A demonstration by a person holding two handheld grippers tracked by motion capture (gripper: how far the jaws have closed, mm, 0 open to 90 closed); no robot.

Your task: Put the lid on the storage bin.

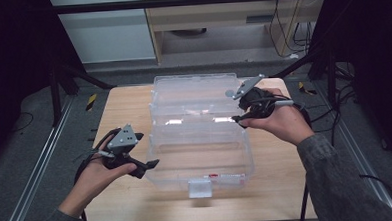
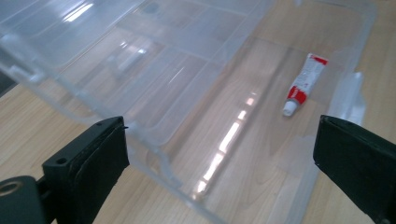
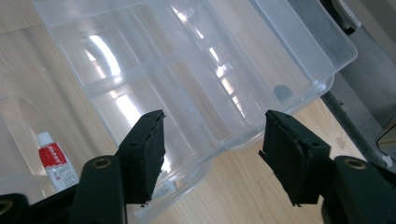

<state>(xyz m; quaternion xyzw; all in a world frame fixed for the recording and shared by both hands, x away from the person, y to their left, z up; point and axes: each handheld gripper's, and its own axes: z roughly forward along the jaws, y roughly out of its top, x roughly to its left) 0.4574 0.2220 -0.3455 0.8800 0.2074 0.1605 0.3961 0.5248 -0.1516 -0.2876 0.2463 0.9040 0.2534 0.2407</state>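
Note:
A clear plastic storage box [image 1: 249, 160] stands open on the wooden table, its lid [image 1: 195, 90] folded back behind it. A small white tube with red label [image 1: 226, 175] lies inside the base near the front wall; it also shows in the left gripper view as the tube [image 2: 303, 84] and in the right gripper view as the tube [image 3: 55, 161]. My left gripper [image 1: 145, 167] hovers at the box's left front corner, jaws wide open over the box rim [image 2: 154, 144]. My right gripper [image 1: 242, 121] is raised over the right end of the hinge, open, with the ribbed lid [image 3: 187, 70] beneath it.
The box's white latch [image 1: 200, 188] hangs over its front wall. Bare wood of the table [image 1: 124, 108] lies left of the box and along the front edge. Metal rails and cables run on the floor at both sides.

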